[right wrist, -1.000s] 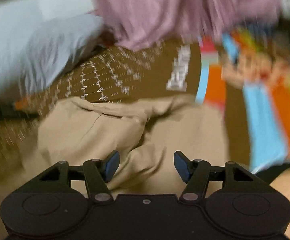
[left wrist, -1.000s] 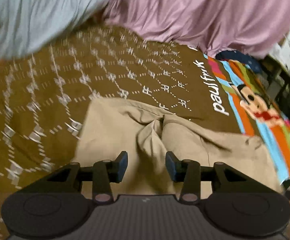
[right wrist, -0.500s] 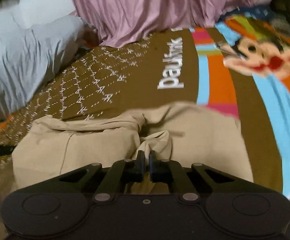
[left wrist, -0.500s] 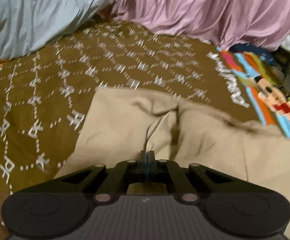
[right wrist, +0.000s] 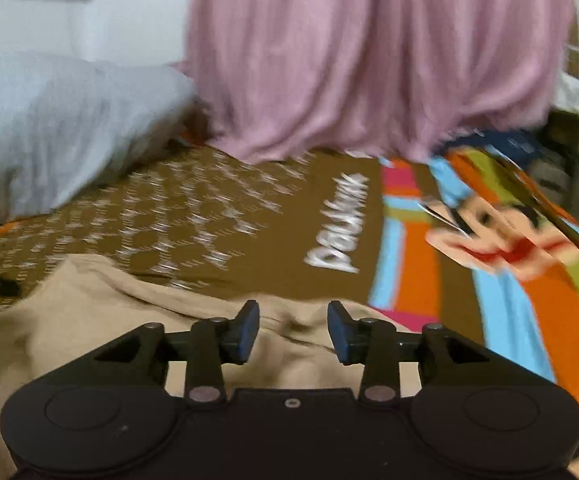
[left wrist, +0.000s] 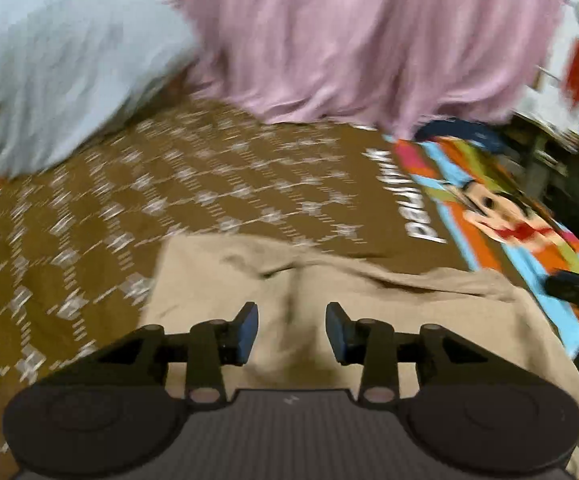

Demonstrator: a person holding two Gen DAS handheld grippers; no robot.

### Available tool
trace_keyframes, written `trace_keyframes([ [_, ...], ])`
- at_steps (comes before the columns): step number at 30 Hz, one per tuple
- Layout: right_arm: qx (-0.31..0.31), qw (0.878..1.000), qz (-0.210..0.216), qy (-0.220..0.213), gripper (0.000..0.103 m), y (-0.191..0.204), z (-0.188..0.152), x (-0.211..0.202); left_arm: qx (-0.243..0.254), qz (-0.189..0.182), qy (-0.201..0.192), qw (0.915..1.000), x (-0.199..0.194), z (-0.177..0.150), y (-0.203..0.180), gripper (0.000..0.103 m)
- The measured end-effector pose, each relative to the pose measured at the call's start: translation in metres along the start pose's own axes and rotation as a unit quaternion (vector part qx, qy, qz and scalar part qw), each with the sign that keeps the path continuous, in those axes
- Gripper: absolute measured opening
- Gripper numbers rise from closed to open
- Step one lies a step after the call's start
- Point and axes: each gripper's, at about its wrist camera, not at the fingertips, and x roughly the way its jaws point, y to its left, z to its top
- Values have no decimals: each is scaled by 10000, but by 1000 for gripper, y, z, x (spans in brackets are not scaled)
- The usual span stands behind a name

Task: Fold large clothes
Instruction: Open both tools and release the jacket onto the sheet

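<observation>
Left gripper [left wrist: 292, 331]: jaws spread apart, holding nothing; it hovers over the near part of the tan garment [left wrist: 369, 320], above a crease.
Right gripper [right wrist: 293, 330]: jaws likewise apart and empty; it sits over the far edge of the garment [right wrist: 89, 320].
Garment position: lies on the brown patterned bedspread [left wrist: 209, 184], on its near side; the right edge reaches the striped cartoon print [right wrist: 489, 240].
Garment state: gathered into a compact, roughly rectangular shape with soft ridges and wrinkles across the top; exact layer count cannot be read through the motion blur.
Beyond the garment: grey pillow [right wrist: 57, 120] at far left, pink curtain [left wrist: 369, 40] at far centre.
Progress, judged: at least one fold appears laid down and let go.
Remaining, judged: smoothing the ridges, and probably a further fold to reduce the shape.
</observation>
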Motion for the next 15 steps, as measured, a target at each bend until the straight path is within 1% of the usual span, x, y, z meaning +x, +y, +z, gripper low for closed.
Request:
trace_keyframes([
  [2, -194, 9994, 258, 97, 44, 18, 1, 9, 273, 49, 100, 9996, 13, 2, -18, 42],
  [4, -457, 9979, 410, 189, 44, 34, -4, 21, 345, 213, 381, 9985, 33, -1, -24, 39],
  [6, -678, 9963, 382, 359, 43, 47, -10, 33, 308, 420, 698, 9962, 53, -6, -23, 37],
  [7, -760, 9956, 346, 417, 43, 50, -13, 38, 246, 434, 792, 9956, 59, -9, -20, 37],
  [10, -931, 9933, 311, 610, 45, 53, -29, 52, 104, 402, 973, 9944, 73, -21, -13, 39],
  [12, -964, 9923, 332, 703, 45, 53, -39, 59, 187, 435, 1023, 9936, 78, -28, -12, 40],
  [14, -1023, 9911, 358, 772, 45, 55, -45, 61, 289, 445, 1022, 9933, 74, -27, -14, 42],
  [15, -977, 9915, 390, 767, 46, 54, -45, 58, 295, 431, 1017, 9934, 68, -25, -12, 46],
])
